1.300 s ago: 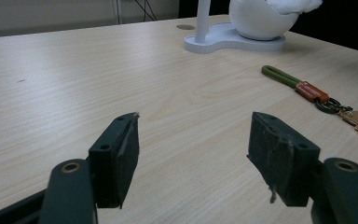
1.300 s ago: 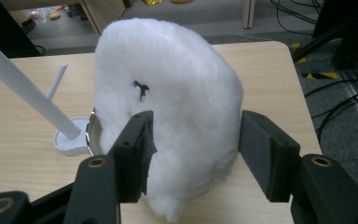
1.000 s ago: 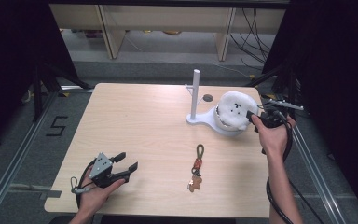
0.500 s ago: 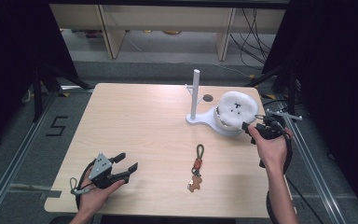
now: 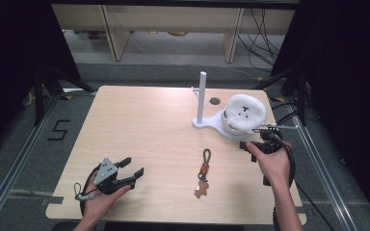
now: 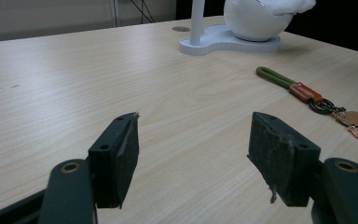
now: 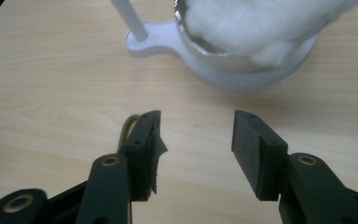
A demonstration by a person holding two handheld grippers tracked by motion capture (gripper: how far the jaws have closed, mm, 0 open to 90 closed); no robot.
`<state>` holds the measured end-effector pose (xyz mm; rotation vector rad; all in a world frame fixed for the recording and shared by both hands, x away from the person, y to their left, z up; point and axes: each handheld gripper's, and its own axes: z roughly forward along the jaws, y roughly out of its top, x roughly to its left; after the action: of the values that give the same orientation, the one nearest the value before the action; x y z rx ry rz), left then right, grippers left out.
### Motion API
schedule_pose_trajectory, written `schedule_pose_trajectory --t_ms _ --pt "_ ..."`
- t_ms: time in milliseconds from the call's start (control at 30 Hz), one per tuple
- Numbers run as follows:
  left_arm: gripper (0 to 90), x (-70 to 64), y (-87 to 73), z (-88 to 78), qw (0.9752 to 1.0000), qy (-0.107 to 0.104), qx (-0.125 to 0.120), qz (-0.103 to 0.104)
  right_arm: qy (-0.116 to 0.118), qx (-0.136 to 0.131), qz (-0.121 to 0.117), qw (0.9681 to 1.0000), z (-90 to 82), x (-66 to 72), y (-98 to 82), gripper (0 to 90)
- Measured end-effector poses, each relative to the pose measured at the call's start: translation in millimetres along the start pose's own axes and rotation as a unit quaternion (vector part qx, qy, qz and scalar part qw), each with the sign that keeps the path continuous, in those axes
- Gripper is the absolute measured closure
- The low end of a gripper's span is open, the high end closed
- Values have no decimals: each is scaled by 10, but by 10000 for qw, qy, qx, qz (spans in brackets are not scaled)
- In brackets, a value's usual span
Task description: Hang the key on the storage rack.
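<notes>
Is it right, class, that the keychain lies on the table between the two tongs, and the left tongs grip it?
No. The left tongs are open and grip nothing; the high view shows the keychain lying apart from them on the table, between them and the right tongs.

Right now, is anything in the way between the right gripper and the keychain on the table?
No. Only bare table lies between the right gripper and the keychain. The white stand and its fluffy ball sit farther back, off that path.
</notes>
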<state>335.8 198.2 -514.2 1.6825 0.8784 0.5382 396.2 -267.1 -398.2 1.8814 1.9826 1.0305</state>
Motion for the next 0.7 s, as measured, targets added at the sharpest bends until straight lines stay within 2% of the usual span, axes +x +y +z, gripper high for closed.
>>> schedule_pose_trajectory --t_ms 33,67,100,200,233,267,300,333,367,400,433,467,500,533,567,667,700 --pt "329 -10 7 3 10000 -38 8 21 35 91 -278 9996 44 -2 -36 544" --pt "329 -10 7 3 10000 -38 8 21 35 91 -278 9996 44 -2 -36 544" --pt "329 -11 6 6 9999 -93 -41 29 62 128 -93 9999 50 50 -45 550" --pt "329 -17 -1 -17 9999 -109 -73 29 151 76 -295 9994 29 84 -90 579" --pt "329 -14 1 -23 9999 -114 -68 43 142 143 -153 9997 35 123 -96 593" --pt "329 -14 1 -23 9999 -114 -68 43 142 143 -153 9997 35 123 -96 593" --pt "329 -16 10 -36 9999 -95 -36 57 194 328 -326 9987 70 153 -101 613" --pt "329 -16 10 -36 9999 -95 -36 57 194 328 -326 9987 70 153 -101 613" --pt "329 -20 12 -34 9999 -82 -41 46 211 617 -14 9979 80 243 -111 620" --pt "329 -20 12 -34 9999 -82 -41 46 243 621 -194 9976 101 229 -113 620" --pt "329 -29 9 -27 9999 -86 -25 52 212 752 -113 9969 120 280 -123 620" --pt "329 -30 4 -14 9999 -128 -69 50 219 728 -278 9967 155 270 -125 620" --pt "329 -37 3 -10 9999 -137 -79 36 353 765 -357 9958 182 268 -127 621" --pt "329 -37 3 -10 9999 -137 -79 36 251 843 -327 9956 195 299 -127 620" --pt "329 -43 7 -9 9999 -138 -71 42 322 866 -486 9945 227 300 -128 623" --pt "329 -45 9 -13 9999 -140 -81 40 317 887 -573 9939 272 305 -127 626" --pt "329 -47 10 -21 9999 -132 -64 22 396 1055 -660 9914 335 331 -141 638"
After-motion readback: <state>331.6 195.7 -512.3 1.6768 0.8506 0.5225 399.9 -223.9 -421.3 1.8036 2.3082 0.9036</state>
